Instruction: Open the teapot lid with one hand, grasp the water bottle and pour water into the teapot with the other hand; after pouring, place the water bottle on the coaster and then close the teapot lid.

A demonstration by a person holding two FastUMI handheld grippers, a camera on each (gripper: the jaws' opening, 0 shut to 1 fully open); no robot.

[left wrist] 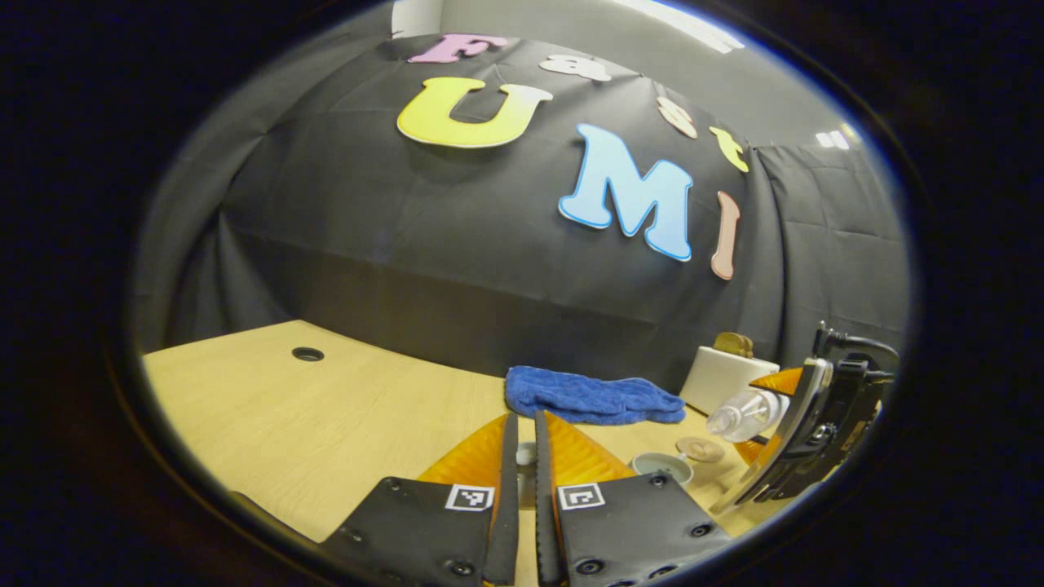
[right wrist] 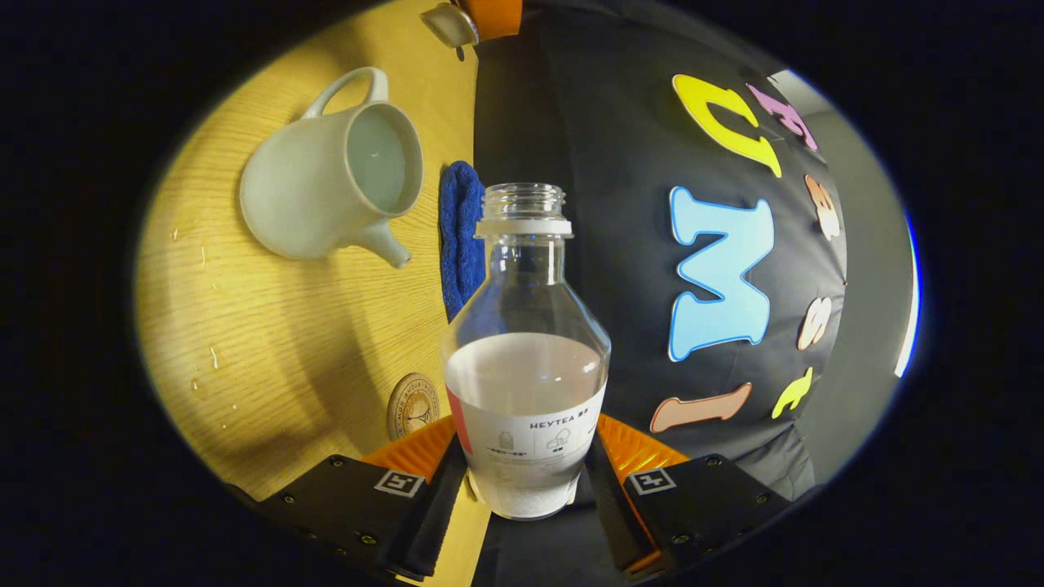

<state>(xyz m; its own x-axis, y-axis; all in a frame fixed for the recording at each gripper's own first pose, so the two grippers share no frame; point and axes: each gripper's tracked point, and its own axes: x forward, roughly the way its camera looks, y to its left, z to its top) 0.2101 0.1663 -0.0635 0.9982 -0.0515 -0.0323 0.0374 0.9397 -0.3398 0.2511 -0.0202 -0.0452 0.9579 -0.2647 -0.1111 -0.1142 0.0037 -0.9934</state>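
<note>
Bottle tipped toward open teapot
My right gripper (right wrist: pixel 526 481) jaws pinched the water bottle (right wrist: pixel 526 350); left gripper (left wrist: pixel 526 481) nearly closed on the lid (left wrist: pixel 527 453); overshooting teapot (right wrist: pixel 326 196) would wet worktop (right wrist: pixel 285 342).

"HEYTEA" on the water bottle (right wrist: pixel 526 326) label; square coded markers on both claws.

1. Left gripper (left wrist: pixel 526 481), at the bottom centre of the left gripper view: two dark plates studded with round screws, each carrying a small square black-and-white marker, with ribbed, toothed inner edges on the fingers.
2. Right gripper (right wrist: pixel 526 481), at the bottom of the right gripper view: the same dark screwed plates and square markers.
3. At the right edge of the left gripper view, the right gripper's black housing carries a looped black cable.
</note>
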